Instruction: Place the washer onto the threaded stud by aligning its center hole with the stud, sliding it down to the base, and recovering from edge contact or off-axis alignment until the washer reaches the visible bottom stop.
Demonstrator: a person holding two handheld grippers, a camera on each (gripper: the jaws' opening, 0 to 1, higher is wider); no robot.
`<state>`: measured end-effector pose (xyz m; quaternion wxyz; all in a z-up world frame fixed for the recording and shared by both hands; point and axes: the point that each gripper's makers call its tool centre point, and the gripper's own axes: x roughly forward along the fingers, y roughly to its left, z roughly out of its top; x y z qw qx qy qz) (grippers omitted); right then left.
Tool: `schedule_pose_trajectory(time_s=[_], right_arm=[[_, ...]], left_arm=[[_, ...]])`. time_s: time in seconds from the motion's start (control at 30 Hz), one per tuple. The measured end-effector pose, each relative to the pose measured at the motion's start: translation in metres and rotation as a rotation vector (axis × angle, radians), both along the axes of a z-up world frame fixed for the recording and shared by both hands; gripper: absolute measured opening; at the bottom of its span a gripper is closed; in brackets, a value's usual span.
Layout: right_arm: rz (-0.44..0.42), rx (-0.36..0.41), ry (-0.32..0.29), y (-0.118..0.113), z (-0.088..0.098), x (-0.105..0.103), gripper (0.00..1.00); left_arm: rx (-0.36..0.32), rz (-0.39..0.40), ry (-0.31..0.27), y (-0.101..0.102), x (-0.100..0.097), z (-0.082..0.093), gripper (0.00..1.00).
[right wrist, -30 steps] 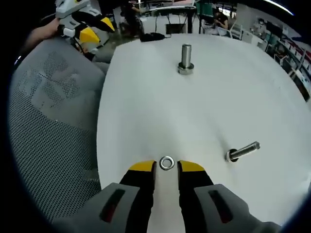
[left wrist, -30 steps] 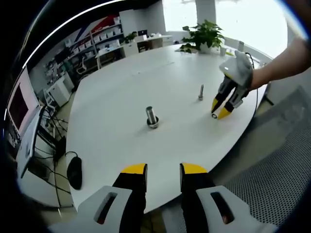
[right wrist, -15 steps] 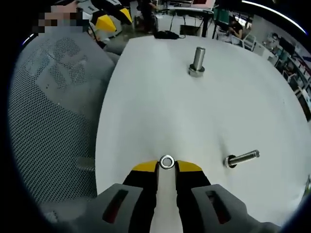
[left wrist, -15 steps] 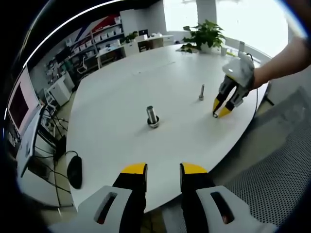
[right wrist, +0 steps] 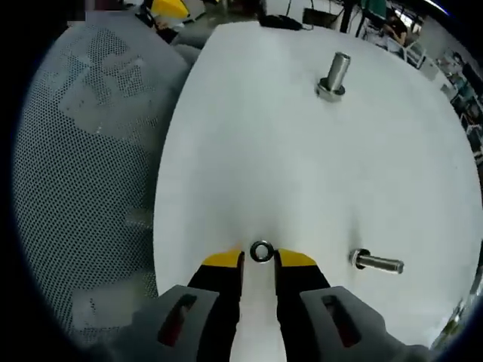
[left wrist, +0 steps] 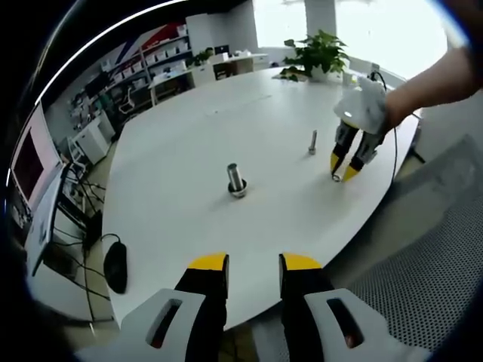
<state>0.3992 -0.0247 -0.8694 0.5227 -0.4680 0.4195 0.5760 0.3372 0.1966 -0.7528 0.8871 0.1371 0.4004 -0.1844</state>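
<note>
The small steel washer (right wrist: 261,252) sits pinched between the yellow tips of my right gripper (right wrist: 260,260), just above the white table (right wrist: 256,158). From the left gripper view that right gripper (left wrist: 344,172) points down at the table's right edge, held by a person's hand. A thick upright stud (right wrist: 334,75) on a round base stands far ahead; in the left gripper view the same stud (left wrist: 236,181) is mid-table. A thin bolt (right wrist: 376,263) is close on the right, also seen as the thin bolt (left wrist: 312,142). My left gripper (left wrist: 254,264) hangs open over the near table edge, holding nothing.
A grey mesh chair (right wrist: 83,151) lies left of the table edge, and the chair (left wrist: 423,256) also shows at lower right. A black mouse (left wrist: 115,268) rests at the table's left end. A potted plant (left wrist: 321,53) stands at the far side.
My right gripper has closed on the washer and moved with it; its view has tilted, so both studs sit further right. The left gripper has stayed put.
</note>
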Motion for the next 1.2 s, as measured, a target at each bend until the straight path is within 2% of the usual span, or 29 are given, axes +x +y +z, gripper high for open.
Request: schedule_pose_trajectory(time_s=[0.1,0.37,0.53,0.67,0.83,0.9,1.2], right_arm=[[0.009,-0.009,-0.009,0.004,0.0,0.0,0.15],[0.024,-0.122,-0.021,0.004,0.0,0.0,0.15],[0.01,-0.157,-0.019,0.003,0.0,0.002,0.14],[-0.01,-0.142,-0.027,0.001,0.0,0.001,0.13],[-0.102,-0.047,-0.004,0.001,0.001,0.002,0.13],[-0.108,-0.032,0.001,0.0,0.001,0.003,0.13],[-0.144,-0.006,0.027,0.001,0.001,0.003,0.13]], left_arm=[[0.001,-0.002,0.001,-0.001,0.0,0.0,0.24],[-0.001,0.003,-0.004,0.0,0.0,0.001,0.24],[-0.024,-0.003,-0.032,-0.003,0.002,0.007,0.24],[-0.021,-0.011,-0.037,-0.005,0.002,0.007,0.24],[-0.037,0.002,-0.047,-0.004,0.004,0.01,0.24],[-0.037,0.0,-0.048,-0.004,0.004,0.01,0.24],[-0.039,0.002,-0.045,-0.004,0.004,0.009,0.24]])
